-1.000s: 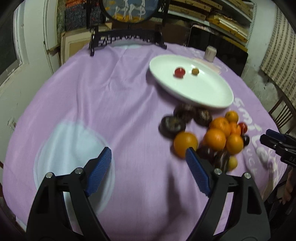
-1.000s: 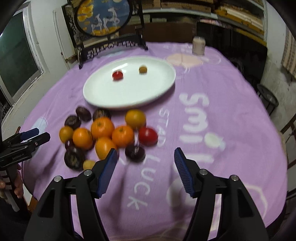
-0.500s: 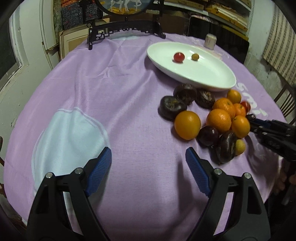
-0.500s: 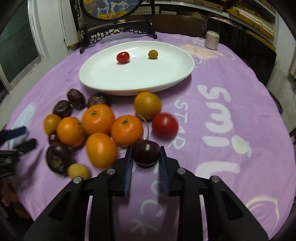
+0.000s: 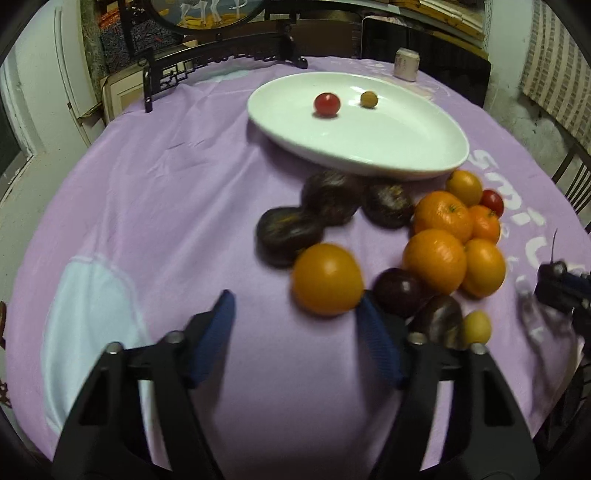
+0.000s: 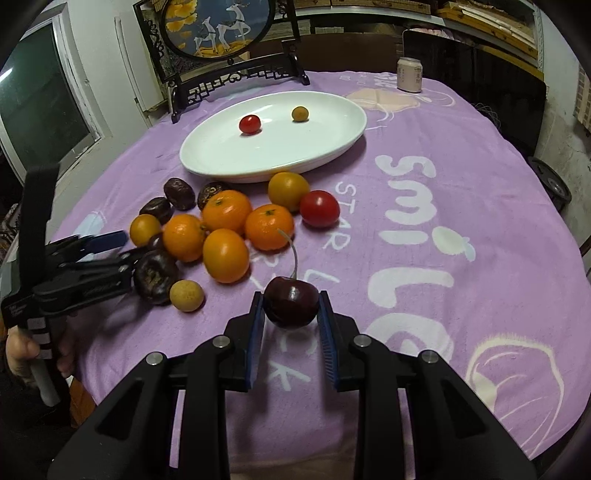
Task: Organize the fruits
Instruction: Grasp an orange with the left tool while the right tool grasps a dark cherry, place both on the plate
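Your right gripper [image 6: 291,308] is closed on the dark cherry [image 6: 291,302], both blue pads against its sides, stem pointing up and away. The cherry sits above the purple tablecloth [image 6: 424,206], nearer to you than the fruit cluster. To the right of the cluster, the printed cloth lies open as far as the table edge. The white oval plate [image 6: 273,162] sits beyond the cluster and carries only a cherry tomato [image 6: 250,124] and a small yellow-brown fruit [image 6: 299,113], with bare plate surface around both.

Your left gripper [image 5: 295,321] is spread wide and grips nothing. It is held low over the cloth, angled toward the cluster. A large orange [image 5: 327,278] lies just ahead, close to its right finger [image 5: 376,343]. Open cloth extends to its left.

Obstructions: the oranges, dark wrinkled fruits and a red tomato [image 6: 319,208] are packed between your right gripper and the plate's near rim. A can [image 6: 409,75] stands beyond the plate, and a framed deer panel [image 6: 218,26] stands at the far edge.
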### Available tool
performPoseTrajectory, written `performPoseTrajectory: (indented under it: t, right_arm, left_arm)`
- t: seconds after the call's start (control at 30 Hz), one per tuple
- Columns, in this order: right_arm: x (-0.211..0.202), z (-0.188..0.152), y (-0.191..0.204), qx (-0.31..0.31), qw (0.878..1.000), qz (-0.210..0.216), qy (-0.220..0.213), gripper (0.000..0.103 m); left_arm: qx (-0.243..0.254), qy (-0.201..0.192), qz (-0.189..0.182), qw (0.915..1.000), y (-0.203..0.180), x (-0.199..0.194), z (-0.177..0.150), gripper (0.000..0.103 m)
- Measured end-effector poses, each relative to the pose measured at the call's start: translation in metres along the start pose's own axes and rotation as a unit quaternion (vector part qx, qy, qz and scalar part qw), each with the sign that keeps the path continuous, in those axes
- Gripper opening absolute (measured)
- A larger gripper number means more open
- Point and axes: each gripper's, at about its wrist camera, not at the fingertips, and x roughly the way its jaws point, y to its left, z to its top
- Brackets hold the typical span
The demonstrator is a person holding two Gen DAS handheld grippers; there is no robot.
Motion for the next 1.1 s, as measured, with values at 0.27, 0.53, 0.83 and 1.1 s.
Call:
performPoseTrajectory:
  t: [0.27,0.53,0.83,1.1]
  right_arm:
    - [-0.001,-0.004,-0.001,0.001,1.000,0.007,0.002,0.029]
    - [-0.008,-0.002,0.004,-0.007,1.000,0.012,-0.011,0.029]
    - [-0.006,0.018,0.014,-0.020,0.999,0.027,-0.015,0.029]
    - [0.012,0.103,0.022,-0.045,0.998,0.019,-0.037,0.029]
  left_arm:
    - [-0.016,-0.008,-0.028,0.9994,-0.002,0.002,0.005,0.038]
    - [-0.035,-0.003,-0.075,0.9965,0.005,-0.021,-0.009,0.037]
    - [-0.018,-0.025,-0.101,0.9944,0.003,-0.044,0.007,0.037]
    - [0.001,-0.052,-0.070,0.9962,0.000,-0.030,0.094,0.038]
